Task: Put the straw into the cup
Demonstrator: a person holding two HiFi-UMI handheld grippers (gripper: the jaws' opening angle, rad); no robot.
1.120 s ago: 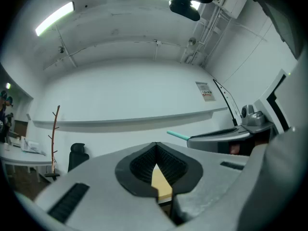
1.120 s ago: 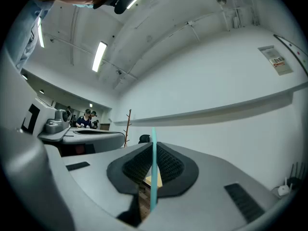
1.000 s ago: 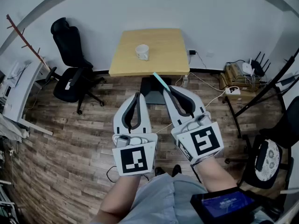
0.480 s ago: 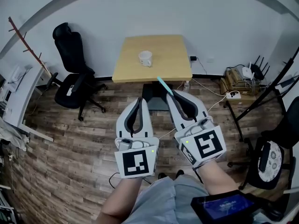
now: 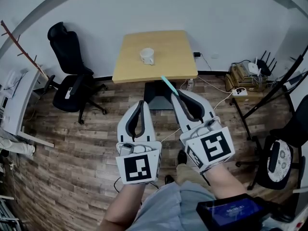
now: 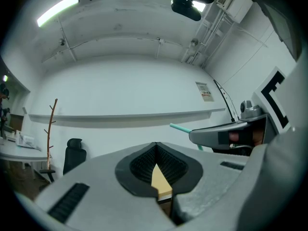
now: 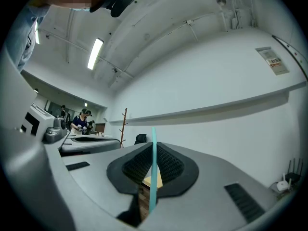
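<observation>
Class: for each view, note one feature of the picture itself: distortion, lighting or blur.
Head view: fisheye bows the wall; table sharp. Left gripper view: ceiling light strip blown out, corners dark. Right gripper view: straw in focus, mosaic patch top left.

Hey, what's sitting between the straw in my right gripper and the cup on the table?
Nothing; in the head view only bare table separates the straw from the cup. The right gripper is shut on the straw.
</observation>
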